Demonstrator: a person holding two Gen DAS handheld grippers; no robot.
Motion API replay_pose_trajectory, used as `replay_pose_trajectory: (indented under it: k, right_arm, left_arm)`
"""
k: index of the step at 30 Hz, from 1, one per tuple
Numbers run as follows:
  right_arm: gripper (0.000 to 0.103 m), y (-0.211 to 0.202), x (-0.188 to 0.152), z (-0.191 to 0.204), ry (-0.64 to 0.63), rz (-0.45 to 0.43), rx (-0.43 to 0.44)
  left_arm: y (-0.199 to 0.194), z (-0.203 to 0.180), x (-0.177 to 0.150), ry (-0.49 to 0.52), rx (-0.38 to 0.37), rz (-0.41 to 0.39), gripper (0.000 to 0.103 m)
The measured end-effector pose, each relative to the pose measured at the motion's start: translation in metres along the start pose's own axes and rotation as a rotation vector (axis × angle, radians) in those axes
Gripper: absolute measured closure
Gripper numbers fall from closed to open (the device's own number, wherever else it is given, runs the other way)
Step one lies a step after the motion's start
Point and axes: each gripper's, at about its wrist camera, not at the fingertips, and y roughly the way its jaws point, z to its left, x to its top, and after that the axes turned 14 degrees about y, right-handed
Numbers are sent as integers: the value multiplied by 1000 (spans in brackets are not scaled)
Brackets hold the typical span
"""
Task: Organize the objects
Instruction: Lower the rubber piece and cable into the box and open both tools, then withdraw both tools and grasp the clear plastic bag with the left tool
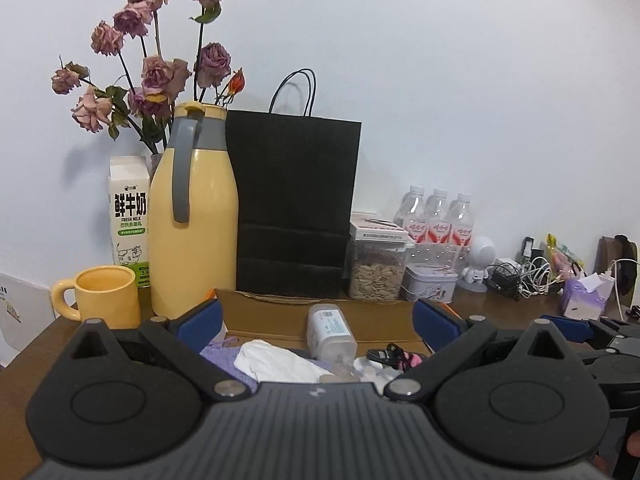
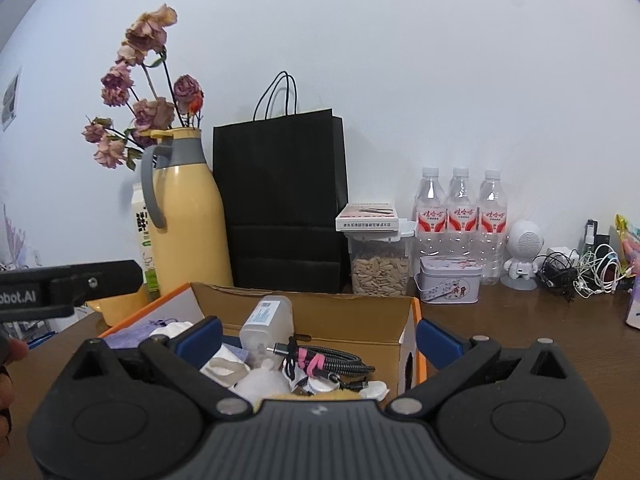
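Both tools are held level just above the brown tabletop (image 2: 520, 320), pointed toward the wall. The left tool (image 1: 316, 316) is seen with its blue-padded fingers (image 1: 200, 318) spread wide apart and nothing between them; the right tool (image 2: 318, 338) is likewise held wide open and empty. Directly ahead of each tool, framed between its fingers, an open cardboard box (image 2: 340, 312) is set on the tabletop. Inside it, a small translucent bottle (image 1: 330, 330) with a white label is seen leaning, with a crumpled white tissue (image 1: 272, 360) and a purple cloth (image 1: 218, 354) toward the left finger and a braided black cable (image 2: 332, 360) with a pink tie toward the right finger. Beyond the box a black paper bag (image 1: 296, 208) is stood against the wall. To the left of it a yellow thermal jug (image 1: 196, 216), a yellow mug (image 1: 106, 296), a milk carton (image 1: 128, 216) and dried roses (image 1: 160, 76) are found. To the right of the bag a clear jar of seeds (image 2: 380, 268), a small tin (image 2: 448, 284), three water bottles (image 2: 460, 216) and tangled chargers (image 2: 580, 272) are lined up.
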Motion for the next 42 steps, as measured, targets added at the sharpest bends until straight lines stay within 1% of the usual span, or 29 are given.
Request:
replay_pose_trajectory:
  k: [5, 10, 23, 29, 32, 35, 39, 42]
  right_arm:
    - [0, -23, -6, -6, -8, 2, 2]
    - [0, -43, -16, -17, -13, 22, -2]
    - [0, -69, -54, -53, -39, 128, -47]
    - [0, -72, -60, -66, -22, 142, -72]
    - [0, -68, -64, -71, -10, 153, -102]
    - [0, -65, -66, -75, 0, 164, -121]
    - [0, -66, -67, -80, 22, 154, -128]
    - [0, -64, -68, -83, 37, 162, -138]
  left_arm:
    - [-20, -7, -5, 10, -5, 6, 0]
    - [-36, -14, -13, 28, -9, 29, 0]
    - [-54, -43, -42, 49, -43, 152, 0]
    - [-50, -64, -54, 71, -79, 210, 0]
    - [-45, -76, -61, 81, -94, 245, 0]
    - [-37, -86, -68, 87, -99, 281, 0]
    - [-26, -95, -78, 90, -103, 324, 0]
    - [-19, -99, -85, 90, -96, 349, 0]
